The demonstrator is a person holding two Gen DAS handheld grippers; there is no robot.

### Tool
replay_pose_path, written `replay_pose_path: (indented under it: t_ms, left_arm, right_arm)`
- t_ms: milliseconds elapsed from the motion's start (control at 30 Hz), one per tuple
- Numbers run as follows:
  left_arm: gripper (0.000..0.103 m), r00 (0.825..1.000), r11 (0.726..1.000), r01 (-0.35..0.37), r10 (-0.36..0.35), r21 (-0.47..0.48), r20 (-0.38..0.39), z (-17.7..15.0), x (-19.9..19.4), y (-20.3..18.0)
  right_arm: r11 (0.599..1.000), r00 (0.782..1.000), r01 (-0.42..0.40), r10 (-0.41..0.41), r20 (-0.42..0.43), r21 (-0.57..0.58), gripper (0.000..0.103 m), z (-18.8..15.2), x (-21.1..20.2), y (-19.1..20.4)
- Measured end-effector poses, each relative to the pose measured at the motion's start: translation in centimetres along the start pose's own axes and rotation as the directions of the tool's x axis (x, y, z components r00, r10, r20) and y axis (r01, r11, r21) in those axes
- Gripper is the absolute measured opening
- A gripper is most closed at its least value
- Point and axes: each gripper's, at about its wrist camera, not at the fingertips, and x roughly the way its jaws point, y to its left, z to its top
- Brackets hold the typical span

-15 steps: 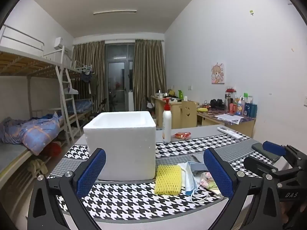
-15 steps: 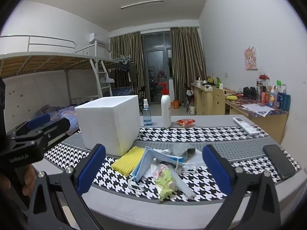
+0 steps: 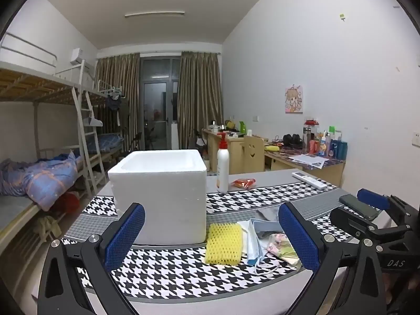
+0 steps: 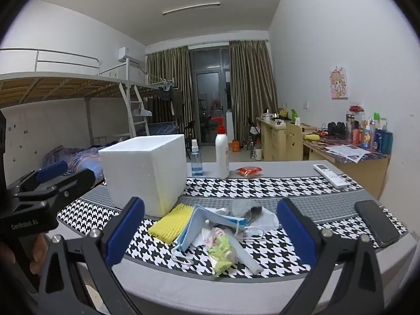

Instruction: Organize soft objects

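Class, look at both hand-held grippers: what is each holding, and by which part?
Nothing. The left hand-held gripper and the right hand-held gripper are both open and empty, above the table.

A shared dormitory room: metal bunk beds with ladders and rumpled bedding along the left wall, wooden desks crowded with toiletry bottles along the right, and curtains flanking a glass balcony door at the far end.
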Motion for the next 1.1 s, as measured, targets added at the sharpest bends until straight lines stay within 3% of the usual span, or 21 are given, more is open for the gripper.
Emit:
replay_pose_path:
  t_ms: [1100]
  left_arm:
    - [0.102,0.999,0.999,-0.039,0.039,0.021,0.005,0.06,0.08,-0.39]
  right_arm:
    - [1.0,1.0,0.002,-0.002,0.002,-0.01,0.102,0.02,-0.25,-0.14]
